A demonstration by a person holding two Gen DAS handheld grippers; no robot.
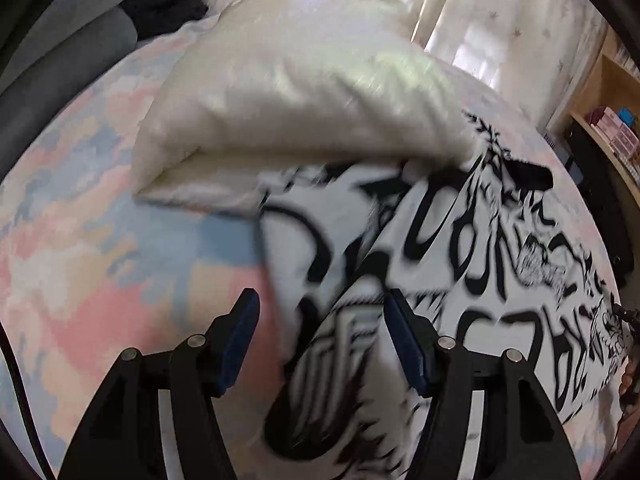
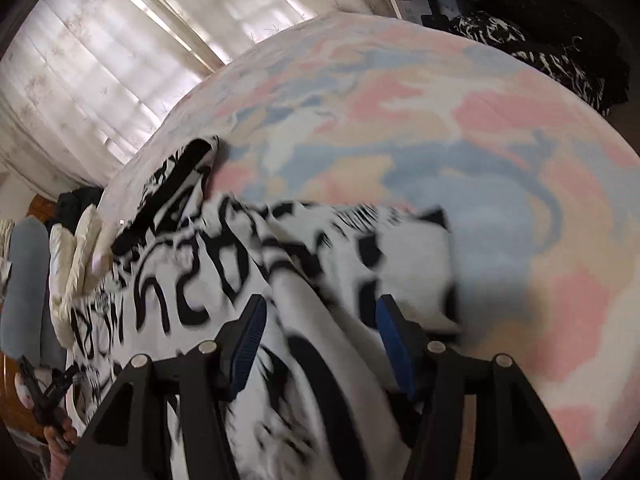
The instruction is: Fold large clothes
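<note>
Both grippers hang open over a black-and-white printed garment spread on a pastel bed.

Through the left wrist view, the left gripper (image 1: 320, 312) stands with fingers wide apart, pads pressing nothing; the garment (image 1: 460, 248) runs between them from 6 o'clock out toward 3 o'clock, blurred. A cream pillow (image 1: 288, 112) lies at 12 o'clock, touching the garment's far edge, on the pink-and-blue bedsheet (image 1: 100, 260). Through the right wrist view, the right gripper (image 2: 320, 320) is likewise spread, a fold of the garment (image 2: 224, 276) loose between the pads; it stretches toward 9 o'clock, the bedsheet (image 2: 500, 168) bare from 12 to 3, curtains (image 2: 100, 60) at 10 o'clock.
</note>
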